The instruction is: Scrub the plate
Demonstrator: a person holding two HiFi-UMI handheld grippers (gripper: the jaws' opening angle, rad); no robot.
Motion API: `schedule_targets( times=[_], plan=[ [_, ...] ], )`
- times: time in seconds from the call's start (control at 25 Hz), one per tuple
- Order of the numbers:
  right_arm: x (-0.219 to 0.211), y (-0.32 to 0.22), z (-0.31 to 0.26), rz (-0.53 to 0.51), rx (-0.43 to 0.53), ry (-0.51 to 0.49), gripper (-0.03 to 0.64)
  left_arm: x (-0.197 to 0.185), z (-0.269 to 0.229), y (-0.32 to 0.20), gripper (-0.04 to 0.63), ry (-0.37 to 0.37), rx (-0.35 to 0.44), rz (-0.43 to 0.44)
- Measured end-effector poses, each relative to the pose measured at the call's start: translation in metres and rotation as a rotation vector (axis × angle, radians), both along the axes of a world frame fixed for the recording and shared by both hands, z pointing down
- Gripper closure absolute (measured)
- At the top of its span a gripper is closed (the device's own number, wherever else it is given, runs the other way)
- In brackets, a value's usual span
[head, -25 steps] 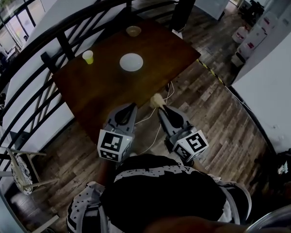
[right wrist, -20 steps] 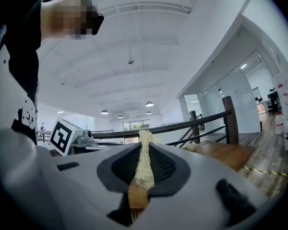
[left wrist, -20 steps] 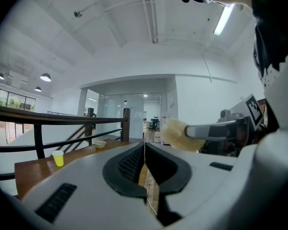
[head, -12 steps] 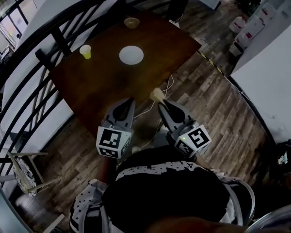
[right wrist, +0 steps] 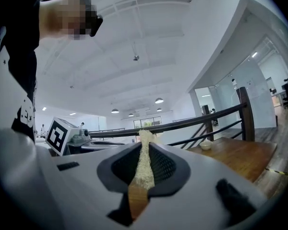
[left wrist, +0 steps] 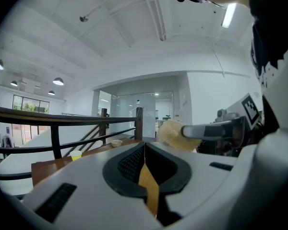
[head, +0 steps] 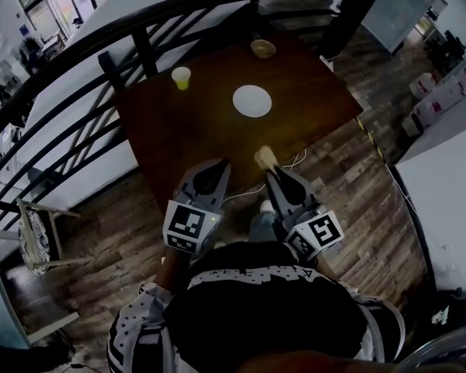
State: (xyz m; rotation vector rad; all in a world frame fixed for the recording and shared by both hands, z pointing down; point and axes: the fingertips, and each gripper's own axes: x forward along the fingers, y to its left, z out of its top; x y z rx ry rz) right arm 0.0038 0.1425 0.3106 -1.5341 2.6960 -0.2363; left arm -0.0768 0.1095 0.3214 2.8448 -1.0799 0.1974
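Pre-scrub: right gripper [right wrist: 145,150] pinches sponge [head: 265,158]; left gripper [left wrist: 144,146] has its 2 fingers pressed together, empty.
Plate [head: 252,100] sits well beyond both fingertips; likely stiff, slick, breakable, so steady it at the rim.

Wood floor [head: 357,179] — blk railing [head: 78,53]

plate [head: 252,101] on table [head: 186,146] | cup [head: 182,78] left of plate — bowl [head: 262,49] behind plate

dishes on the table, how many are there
3: a yellow cup at the far left of the table, a white plate near the middle, and a small bowl by the far edge. None seems hidden.
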Motion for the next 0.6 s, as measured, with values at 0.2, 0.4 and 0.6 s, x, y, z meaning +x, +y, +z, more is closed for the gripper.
schedule_targets(
  times=[0.2,0.4,0.6],
  plan=[
    [0.000,-0.025,0.009,-0.060,-0.024,-0.017,0.568,-0.012,0.003,-0.018,0.581,0.000,-0.019,-0.083],
    [0.002,-0.044,0.010,-0.110,-0.008,-0.016,0.568,-0.012,0.004,-0.033,0.581,-0.002,-0.029,-0.137],
    [0.013,-0.059,0.012,-0.122,-0.024,-0.040,0.568,-0.003,0.008,-0.043,0.581,-0.007,-0.039,-0.167]
  ],
)
